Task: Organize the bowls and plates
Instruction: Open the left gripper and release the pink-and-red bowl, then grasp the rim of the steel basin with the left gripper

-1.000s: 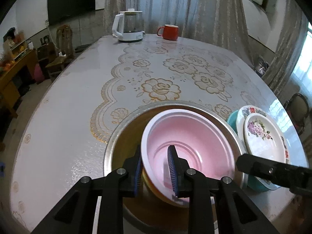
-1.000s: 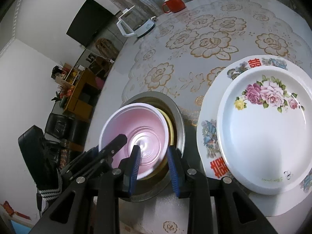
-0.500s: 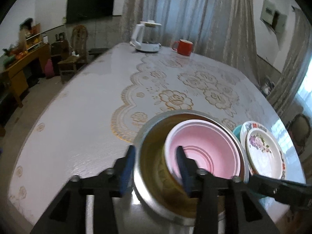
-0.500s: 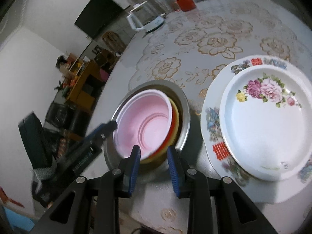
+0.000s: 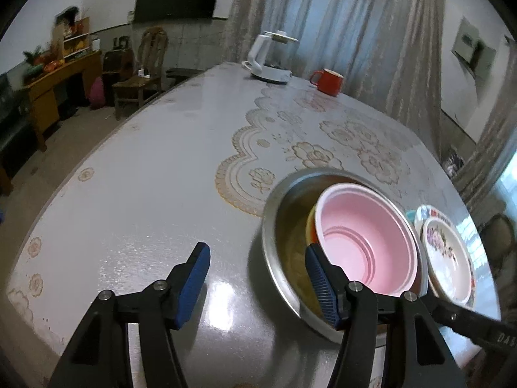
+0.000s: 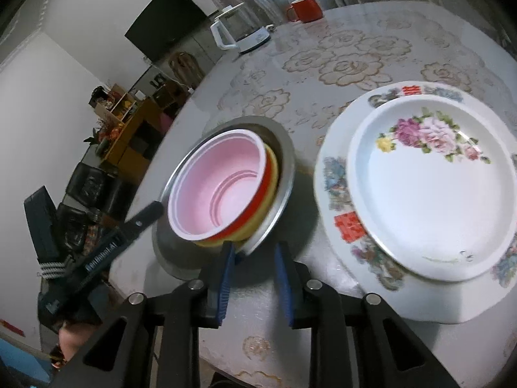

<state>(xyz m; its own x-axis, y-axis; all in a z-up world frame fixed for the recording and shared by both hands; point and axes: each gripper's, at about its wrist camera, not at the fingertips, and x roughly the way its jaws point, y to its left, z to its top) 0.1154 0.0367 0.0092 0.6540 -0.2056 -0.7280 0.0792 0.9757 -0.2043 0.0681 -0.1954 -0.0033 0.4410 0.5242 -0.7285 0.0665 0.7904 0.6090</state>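
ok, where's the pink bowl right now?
The pink bowl sits nested on a red and a yellow bowl inside the steel basin, just left of the stacked floral plates and ahead of the right gripper.

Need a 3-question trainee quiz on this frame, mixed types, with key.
1. True or false: the pink bowl sits nested inside the metal basin.
2. Which is on top of the plate stack: A) the floral plate B) the red mug C) the kettle?
3. Fill in: the jaws of the left gripper stand ____, holding nothing.

Key: 1 true; 2 A; 3 open.
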